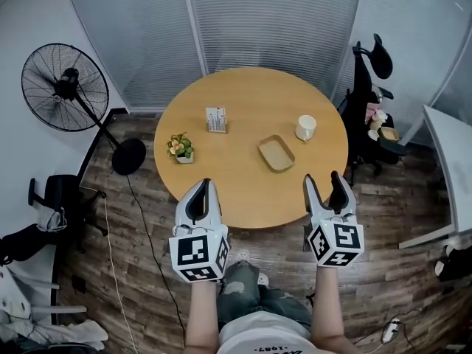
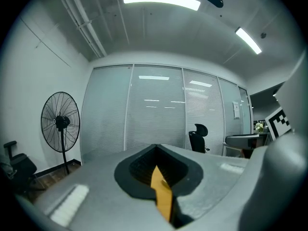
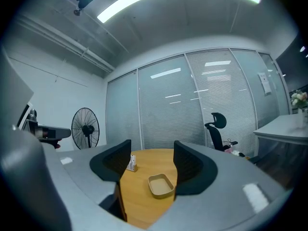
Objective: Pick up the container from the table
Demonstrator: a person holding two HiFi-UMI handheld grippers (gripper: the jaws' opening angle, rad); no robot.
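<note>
The container, a shallow tan tray (image 1: 276,153), lies on the round wooden table (image 1: 243,198), right of centre. My right gripper (image 1: 323,177) hovers at the table's near edge, open and empty; in the right gripper view the tray (image 3: 160,185) shows between its dark pads (image 3: 111,163), still some way ahead. My left gripper (image 1: 206,184) is at the near-left edge of the table, its jaws shut with nothing in them. In the left gripper view its jaws meet and leave only a sliver of tabletop (image 2: 161,196) in sight.
On the table also stand a white cup (image 1: 305,127), a small potted flower (image 1: 181,147) and a card holder (image 1: 216,119). A floor fan (image 1: 66,87) stands at left, a black office chair (image 1: 372,109) at right, a white desk (image 1: 450,161) beyond it.
</note>
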